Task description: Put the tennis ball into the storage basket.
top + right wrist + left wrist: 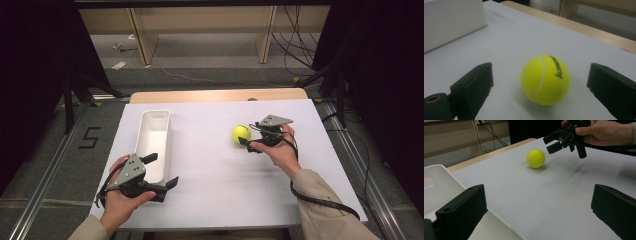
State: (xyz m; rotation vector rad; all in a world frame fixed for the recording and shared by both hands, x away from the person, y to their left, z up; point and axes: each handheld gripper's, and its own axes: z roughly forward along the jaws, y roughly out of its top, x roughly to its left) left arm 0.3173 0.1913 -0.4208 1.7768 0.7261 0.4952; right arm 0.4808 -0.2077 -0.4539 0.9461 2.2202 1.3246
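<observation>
Right gripper (pixel 541 82) fingers spread wide either side of tennis ball (pixel 545 79) on worktop (pixel 220 170), probably lining up a grasp. Left gripper (pixel 162 172) fingers apart too, waiting beside white bin (pixel 152 127).

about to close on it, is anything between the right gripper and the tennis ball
Nothing visible. The right gripper is open, with the tennis ball on the bare white table just ahead of its jaws.
</observation>
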